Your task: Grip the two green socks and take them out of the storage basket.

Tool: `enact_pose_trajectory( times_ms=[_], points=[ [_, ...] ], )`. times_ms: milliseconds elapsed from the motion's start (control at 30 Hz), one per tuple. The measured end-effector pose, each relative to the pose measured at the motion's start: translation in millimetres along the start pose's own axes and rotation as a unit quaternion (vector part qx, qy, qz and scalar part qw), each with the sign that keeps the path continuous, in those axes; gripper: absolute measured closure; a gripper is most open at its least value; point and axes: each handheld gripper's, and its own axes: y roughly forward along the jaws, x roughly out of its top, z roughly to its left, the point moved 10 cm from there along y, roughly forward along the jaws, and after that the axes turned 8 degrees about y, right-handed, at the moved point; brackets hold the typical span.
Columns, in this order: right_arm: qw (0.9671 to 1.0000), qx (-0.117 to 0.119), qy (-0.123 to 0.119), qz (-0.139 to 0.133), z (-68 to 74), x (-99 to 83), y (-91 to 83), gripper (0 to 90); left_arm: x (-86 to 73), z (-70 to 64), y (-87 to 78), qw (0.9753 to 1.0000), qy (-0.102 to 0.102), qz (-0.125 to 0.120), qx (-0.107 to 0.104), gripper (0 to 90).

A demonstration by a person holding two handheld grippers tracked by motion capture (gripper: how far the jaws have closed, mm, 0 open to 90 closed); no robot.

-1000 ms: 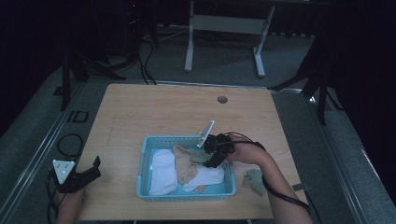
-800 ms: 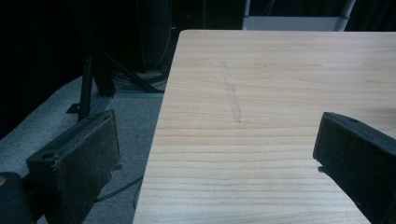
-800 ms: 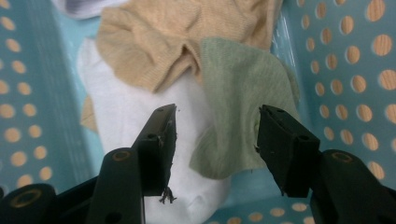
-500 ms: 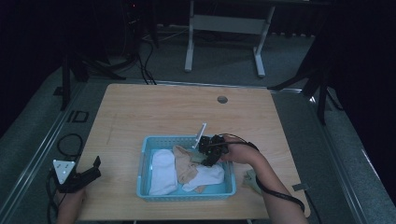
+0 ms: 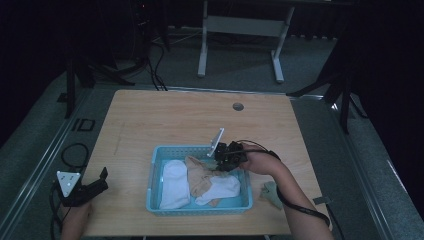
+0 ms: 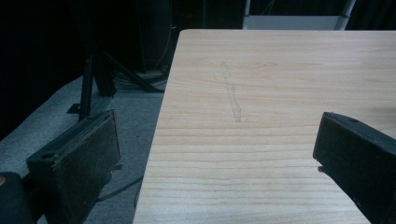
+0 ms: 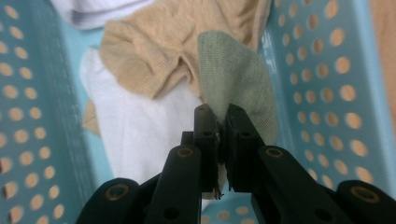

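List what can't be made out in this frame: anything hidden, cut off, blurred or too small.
- Green sock: the right gripper covers its pinched end in the right gripper view; in the high view the gripper body hides it.
- White sock: the tan sock overlaps it.
- Blue basket: cut off by that view's edges.
- Greenish item beside the basket: too small to identify in the high view.
- Left gripper: jaws cut off by the frame.

One blue basket (image 5: 155,172), two white socks (image 5: 175,182), one tan sock (image 5: 200,175) and two green socks (image 7: 236,79) are counted.
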Motion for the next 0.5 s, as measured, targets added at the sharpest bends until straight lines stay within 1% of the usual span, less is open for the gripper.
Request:
enact_pose_trajectory(
  times_ms=[233,267,333,500],
  points=[
    [0.9995,-0.004,-0.002,-0.032,2.7,4.4,-30.9,84.1,-0.1,0.3,0.0,1.0000,0.000,0.001,0.001,0.4],
    [0.9993,-0.002,-0.003,-0.037,3.5,5.2,-35.2,84.1,-0.1,0.3,0.0,1.0000,0.000,0.001,0.001,0.4],
    [0.9990,-0.005,-0.007,-0.044,4.2,6.6,-43.6,84.1,-0.1,0.3,0.1,1.0000,-0.001,0.001,0.001,0.4],
    [0.9983,-0.014,-0.015,-0.054,6.1,8.1,-62.5,84.1,-0.1,0.5,0.2,1.0000,-0.001,0.001,0.002,0.4]
  ],
)
